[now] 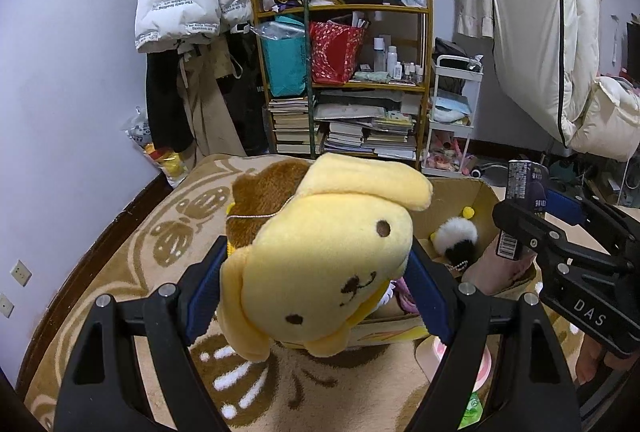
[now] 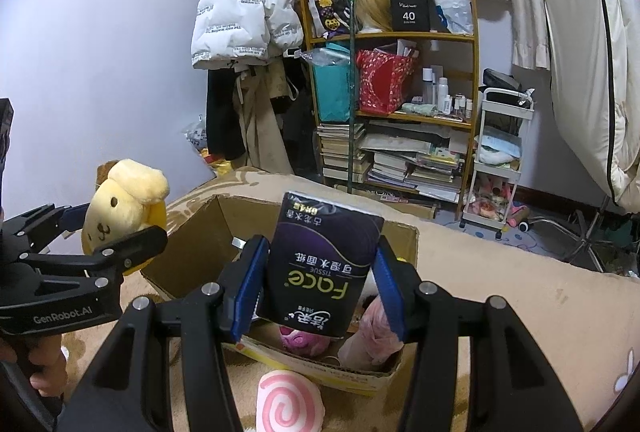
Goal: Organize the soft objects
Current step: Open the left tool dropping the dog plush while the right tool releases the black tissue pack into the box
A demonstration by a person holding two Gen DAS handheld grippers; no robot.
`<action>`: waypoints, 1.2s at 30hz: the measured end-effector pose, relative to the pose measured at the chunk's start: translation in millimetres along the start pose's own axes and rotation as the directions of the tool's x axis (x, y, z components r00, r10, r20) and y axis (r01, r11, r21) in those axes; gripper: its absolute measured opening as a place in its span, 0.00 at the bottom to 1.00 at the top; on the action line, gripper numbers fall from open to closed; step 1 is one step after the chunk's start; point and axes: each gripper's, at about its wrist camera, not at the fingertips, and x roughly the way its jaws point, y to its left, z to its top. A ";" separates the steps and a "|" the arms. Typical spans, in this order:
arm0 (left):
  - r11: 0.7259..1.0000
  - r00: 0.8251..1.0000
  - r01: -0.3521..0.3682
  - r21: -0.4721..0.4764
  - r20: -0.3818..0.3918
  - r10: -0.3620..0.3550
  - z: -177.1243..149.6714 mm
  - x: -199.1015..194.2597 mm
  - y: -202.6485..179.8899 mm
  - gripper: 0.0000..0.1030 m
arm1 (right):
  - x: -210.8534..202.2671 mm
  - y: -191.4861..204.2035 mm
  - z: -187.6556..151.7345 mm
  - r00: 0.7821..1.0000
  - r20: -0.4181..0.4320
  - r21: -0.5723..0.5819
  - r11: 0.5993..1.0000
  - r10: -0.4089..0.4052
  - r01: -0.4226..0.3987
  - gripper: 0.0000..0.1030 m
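Note:
My left gripper (image 1: pixel 316 288) is shut on a yellow plush dog (image 1: pixel 328 264) with a brown hat and holds it above the rug, left of an open cardboard box (image 1: pixel 476 200). The dog also shows in the right wrist view (image 2: pixel 120 200). My right gripper (image 2: pixel 320 280) is shut on a dark purple tissue pack (image 2: pixel 320 264) and holds it over the cardboard box (image 2: pixel 192 244). Inside the box lie a black-and-white panda plush (image 1: pixel 456 236), a pink plush (image 2: pixel 300 340) and a pale pink soft item (image 2: pixel 376 328).
A pink-swirl round plush (image 2: pixel 288 404) lies on the patterned rug (image 1: pixel 180 232) before the box. A wooden shelf (image 2: pixel 396 104) with books and bags stands behind, a white cart (image 2: pixel 500 160) right of it. Jackets hang on the wall.

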 end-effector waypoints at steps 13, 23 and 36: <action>1.000 1.000 0.014 0.000 -0.023 -0.014 -1.5 10.6 -0.1 0.81 | 1.0 0.3 -1.7 1.000 0.002 0.002 1.000 0.004 -0.004 0.54; 0.999 0.996 0.033 0.013 -0.087 -0.031 -7.3 30.8 -7.3 0.87 | 9.4 -1.9 -6.0 1.000 -0.021 0.017 1.000 0.017 -0.016 0.55; 0.999 0.994 0.019 0.035 -0.104 -0.015 -11.9 32.9 -14.1 0.88 | 5.9 -5.9 -8.4 0.999 -0.014 0.050 0.998 0.036 -0.035 0.73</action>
